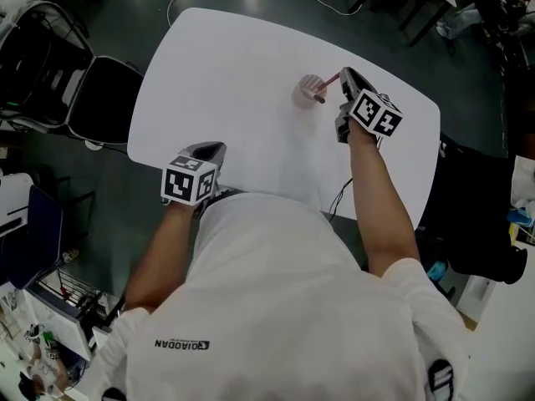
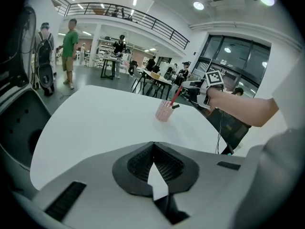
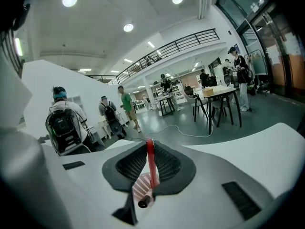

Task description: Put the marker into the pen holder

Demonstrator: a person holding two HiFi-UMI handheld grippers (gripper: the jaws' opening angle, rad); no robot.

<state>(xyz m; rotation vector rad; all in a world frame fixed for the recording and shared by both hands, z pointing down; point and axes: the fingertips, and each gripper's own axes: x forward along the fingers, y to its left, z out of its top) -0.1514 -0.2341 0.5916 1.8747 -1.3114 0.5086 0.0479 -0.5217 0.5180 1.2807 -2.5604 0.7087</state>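
Toward 1 o'clock on the white tabletop [image 1: 234,65] stands the pink mesh pen holder [image 1: 308,88]. At its 3 o'clock, the right tongs [image 1: 345,76] are clamped on the red marker [image 1: 331,84], which slants down with its dark end at the holder's rim. At 7 o'clock, at the near edge, the left tongs [image 1: 213,149] are closed and empty.
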